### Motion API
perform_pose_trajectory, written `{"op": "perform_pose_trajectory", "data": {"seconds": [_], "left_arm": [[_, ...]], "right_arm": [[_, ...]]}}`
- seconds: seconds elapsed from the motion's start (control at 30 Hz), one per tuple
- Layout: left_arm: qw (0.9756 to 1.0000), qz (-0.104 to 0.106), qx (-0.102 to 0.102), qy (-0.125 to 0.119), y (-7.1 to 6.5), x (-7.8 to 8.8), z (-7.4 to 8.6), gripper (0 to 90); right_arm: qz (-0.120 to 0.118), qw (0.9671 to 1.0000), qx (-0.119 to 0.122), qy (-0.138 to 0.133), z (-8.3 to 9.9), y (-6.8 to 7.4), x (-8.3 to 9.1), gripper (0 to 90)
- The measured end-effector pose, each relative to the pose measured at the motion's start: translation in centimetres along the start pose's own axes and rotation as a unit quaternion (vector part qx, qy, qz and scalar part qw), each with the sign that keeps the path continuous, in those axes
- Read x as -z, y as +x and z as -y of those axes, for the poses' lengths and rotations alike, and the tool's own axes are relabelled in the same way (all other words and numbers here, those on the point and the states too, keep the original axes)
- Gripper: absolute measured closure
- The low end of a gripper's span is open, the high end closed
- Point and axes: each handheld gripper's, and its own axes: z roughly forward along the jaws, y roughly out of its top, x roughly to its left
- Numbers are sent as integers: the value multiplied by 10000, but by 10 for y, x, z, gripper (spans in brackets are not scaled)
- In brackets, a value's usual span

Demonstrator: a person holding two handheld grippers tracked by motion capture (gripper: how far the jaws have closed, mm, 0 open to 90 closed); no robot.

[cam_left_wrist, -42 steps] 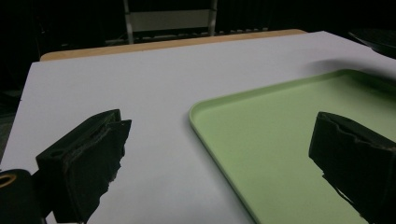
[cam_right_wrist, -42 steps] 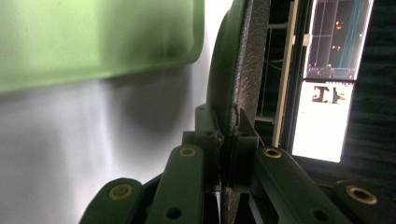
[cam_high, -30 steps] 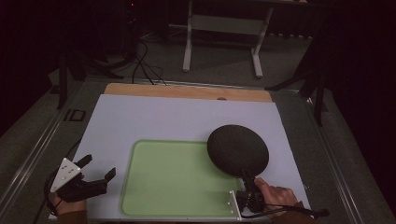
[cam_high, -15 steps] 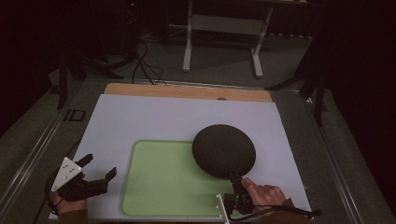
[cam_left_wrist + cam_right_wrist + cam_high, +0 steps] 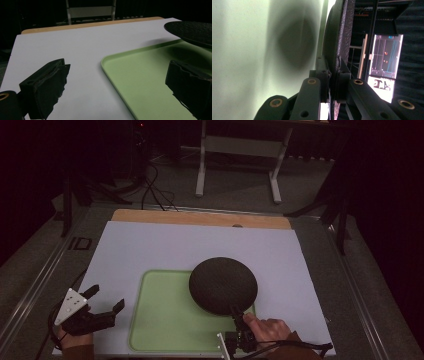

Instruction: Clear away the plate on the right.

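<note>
Our left gripper [image 5: 102,304] sat just left of the tray [image 5: 165,320], over the white mat [image 5: 150,245]. Its jaws stood wide apart with nothing between them. We think it waited there so it was out of the way. That hand lay low and flat, pointing toward the tray.

The black plate [image 5: 223,285] hung over the right part of the tray, and its shadow fell on the green. We held it up there, we think, to set it down on the tray.

Our right gripper [image 5: 240,319] was at the tray's near right edge. Its jaws were clamped on the plate's near rim [image 5: 332,75]. That hand [image 5: 270,329] was rolled on its side and reached up toward the plate.
</note>
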Motion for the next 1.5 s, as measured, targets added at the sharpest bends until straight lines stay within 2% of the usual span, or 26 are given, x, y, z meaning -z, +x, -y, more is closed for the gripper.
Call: {"op": "perform_pose_trajectory", "data": {"seconds": [0.4, 0.77, 1.1, 1.5], "left_arm": [[10000, -12, 27, -24, 1, 1, 0, 38], [10000, -17, 32, -30, 1, 1, 0, 38], [10000, -25, 40, -41, 1, 2, 0, 38], [10000, -33, 41, -40, 1, 2, 0, 38]], "right_arm": [[-51, 9998, 17, -192, -19, 4, -4, 849], [-100, 9994, 131, -318, -32, 9, -8, 849], [-258, 9983, 201, -491, -45, 20, -6, 848], [-408, 9972, 288, -562, -52, 31, -6, 848]]}}
